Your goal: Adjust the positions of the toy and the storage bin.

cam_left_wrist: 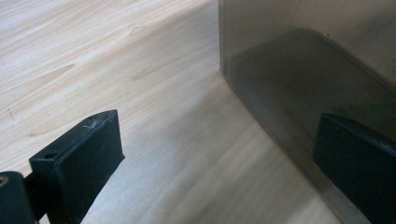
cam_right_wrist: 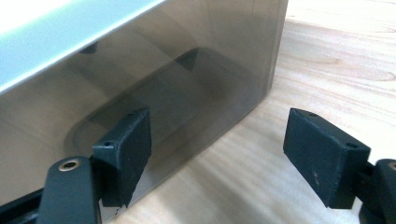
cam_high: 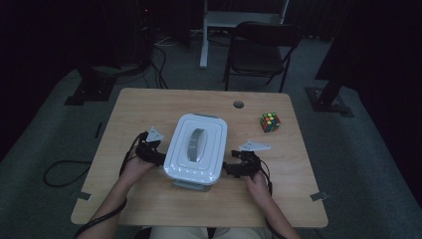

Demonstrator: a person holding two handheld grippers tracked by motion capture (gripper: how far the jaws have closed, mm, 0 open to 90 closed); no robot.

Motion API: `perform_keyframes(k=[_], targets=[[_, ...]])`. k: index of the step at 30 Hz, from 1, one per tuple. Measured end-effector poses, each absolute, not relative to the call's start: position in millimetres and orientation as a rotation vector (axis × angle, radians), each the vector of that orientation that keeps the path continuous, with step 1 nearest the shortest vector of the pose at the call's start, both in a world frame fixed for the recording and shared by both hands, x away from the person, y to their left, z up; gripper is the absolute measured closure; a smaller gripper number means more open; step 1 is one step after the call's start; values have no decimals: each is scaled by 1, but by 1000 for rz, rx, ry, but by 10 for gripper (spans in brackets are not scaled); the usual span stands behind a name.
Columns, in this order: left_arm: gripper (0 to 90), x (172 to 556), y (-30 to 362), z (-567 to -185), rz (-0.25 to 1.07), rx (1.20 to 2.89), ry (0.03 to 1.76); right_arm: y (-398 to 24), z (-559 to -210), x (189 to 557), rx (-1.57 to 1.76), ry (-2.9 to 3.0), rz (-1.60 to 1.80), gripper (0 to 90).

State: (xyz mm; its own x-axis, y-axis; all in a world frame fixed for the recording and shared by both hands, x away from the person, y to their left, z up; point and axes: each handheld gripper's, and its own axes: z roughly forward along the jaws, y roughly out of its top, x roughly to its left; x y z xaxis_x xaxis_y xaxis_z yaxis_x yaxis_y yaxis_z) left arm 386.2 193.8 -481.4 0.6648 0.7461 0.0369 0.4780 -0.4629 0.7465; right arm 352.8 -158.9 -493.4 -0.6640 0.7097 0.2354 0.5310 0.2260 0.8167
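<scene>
Container (cam_high: 196, 149), a translucent box with a white lid and grey handle, sits near the middle of the wooden counter (cam_high: 149, 104), and we flank it with 2 claws. Our left claw (cam_high: 158, 158) stands just beside its left wall with jaws spread wide on bare wood, gripping nothing; our right claw (cam_high: 230, 169) is near its right wall, jaws likewise parted and empty. Well apart, near the far right corner, rests a puzzle cube (cam_high: 270, 122).
</scene>
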Motion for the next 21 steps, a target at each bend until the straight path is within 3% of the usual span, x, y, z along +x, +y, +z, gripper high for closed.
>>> perform_keyframes(k=[21], targets=[[25,360,191,-485,422,2133,904,-165,-495,299,1149,2323,1477,208]])
